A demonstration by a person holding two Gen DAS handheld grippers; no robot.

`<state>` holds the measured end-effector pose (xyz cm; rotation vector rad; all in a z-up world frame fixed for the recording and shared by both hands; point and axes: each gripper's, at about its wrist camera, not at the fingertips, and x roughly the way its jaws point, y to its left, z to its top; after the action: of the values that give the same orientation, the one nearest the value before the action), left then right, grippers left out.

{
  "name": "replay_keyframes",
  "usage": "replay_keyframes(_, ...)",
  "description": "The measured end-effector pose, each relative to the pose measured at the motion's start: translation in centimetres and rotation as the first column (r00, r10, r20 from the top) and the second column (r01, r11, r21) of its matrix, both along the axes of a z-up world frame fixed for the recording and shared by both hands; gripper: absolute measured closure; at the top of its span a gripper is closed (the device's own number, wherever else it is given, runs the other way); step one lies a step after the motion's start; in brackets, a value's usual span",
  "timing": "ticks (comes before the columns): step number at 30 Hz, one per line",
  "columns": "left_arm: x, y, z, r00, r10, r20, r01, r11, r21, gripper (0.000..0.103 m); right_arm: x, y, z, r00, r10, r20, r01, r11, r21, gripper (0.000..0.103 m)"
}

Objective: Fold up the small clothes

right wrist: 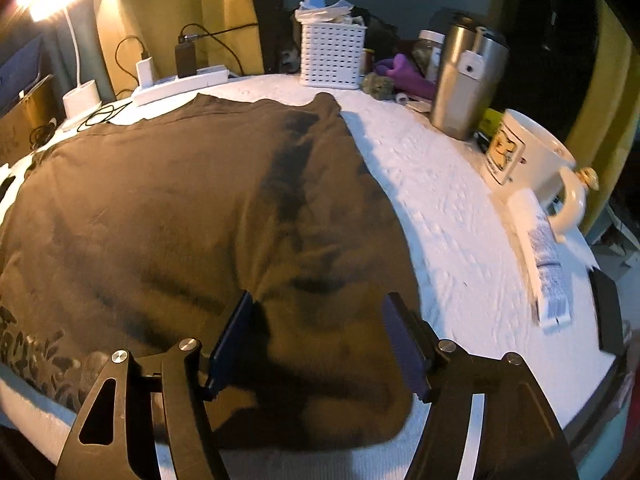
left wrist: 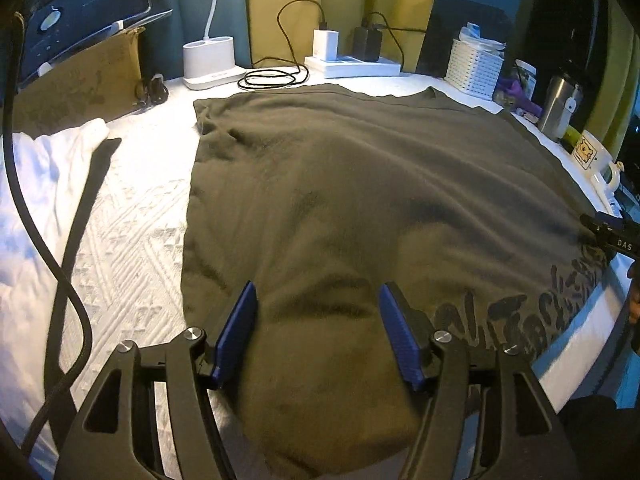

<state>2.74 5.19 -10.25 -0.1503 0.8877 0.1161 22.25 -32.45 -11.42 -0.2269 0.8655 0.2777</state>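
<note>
Both hand-held grippers open over a dark olive-brown soft cotton T-shirt [left wrist: 340, 184].

Left hand-held gripper [left wrist: 318, 328] and right hand-held gripper [right wrist: 320, 340] hold nothing; the shirt lies flat on the white quilted bench [right wrist: 448, 216].

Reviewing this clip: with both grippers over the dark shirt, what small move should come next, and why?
Probably lower both and pinch the near hem. The left gripper and right gripper are open above the dark shirt, which lies spread flat, unfolded.

The far edge is blocked by a power strip [left wrist: 352, 66], lamp base [left wrist: 210, 63] and basket [right wrist: 332, 56]. A tumbler [right wrist: 464, 80] and mug [right wrist: 528, 152] crowd the right side. White bedding [right wrist: 440, 208] beside the shirt [left wrist: 360, 200] lies open.
</note>
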Motion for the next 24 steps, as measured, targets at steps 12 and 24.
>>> replay_keyframes(12, -0.4, -2.6, 3.3, 0.996, 0.010, 0.089, -0.006, 0.999, -0.048, 0.031, -4.0, -6.5, 0.9, 0.996, -0.093, -0.001, 0.093, 0.991, 0.096, 0.019)
replay_keyframes(24, 0.5, -5.1, 4.1, 0.996, -0.017, 0.086, 0.019, 0.999, -0.029, 0.029, -6.7, -7.6, 0.2, 0.995, -0.048, -0.088, 0.071, 0.959, 0.273, 0.019)
